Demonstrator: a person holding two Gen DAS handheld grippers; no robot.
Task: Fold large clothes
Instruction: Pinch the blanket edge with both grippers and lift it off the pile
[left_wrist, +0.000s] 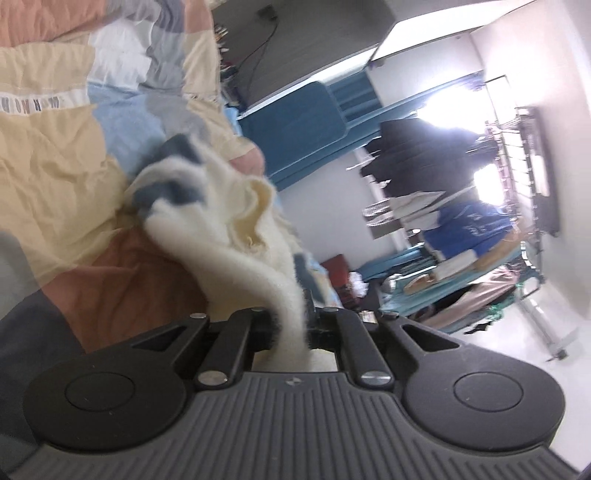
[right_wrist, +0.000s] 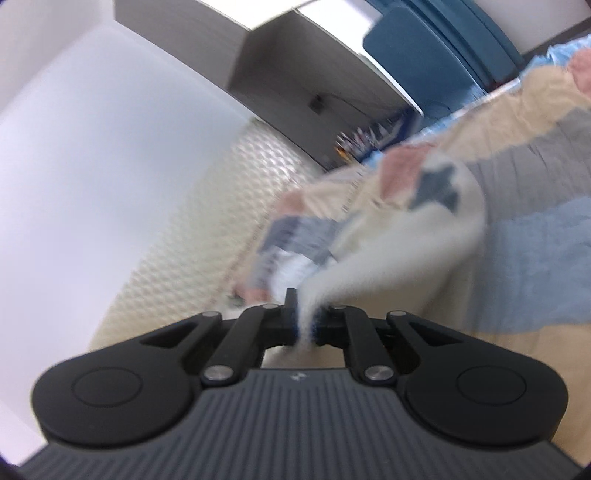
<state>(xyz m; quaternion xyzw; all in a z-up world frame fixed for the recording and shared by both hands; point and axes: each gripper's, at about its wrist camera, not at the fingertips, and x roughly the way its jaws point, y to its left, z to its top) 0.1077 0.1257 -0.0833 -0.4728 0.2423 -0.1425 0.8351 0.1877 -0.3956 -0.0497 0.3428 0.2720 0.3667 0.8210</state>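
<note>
**Both grippers pinch the fuzzy cream garment above the patchwork quilt**

Left wrist view: the left gripper (left_wrist: 306, 325), matte black with a ribbed grey body, has its jaws closed on a fold of the cream garment (left_wrist: 236, 225). The cloth is thick and fleecy with slate-blue patches, bunched in soft ridges over the crinkled quilt (left_wrist: 55, 166) of tan, rust, pale blue and grey blocks. A metal clothes rack (left_wrist: 517, 166) stands far off.

Right wrist view, blurred: the right gripper (right_wrist: 304, 325) clamps a narrow fold of the same garment (right_wrist: 388, 251), which stretches away in a taut, woolly band over the quilt (right_wrist: 535, 240)
</note>
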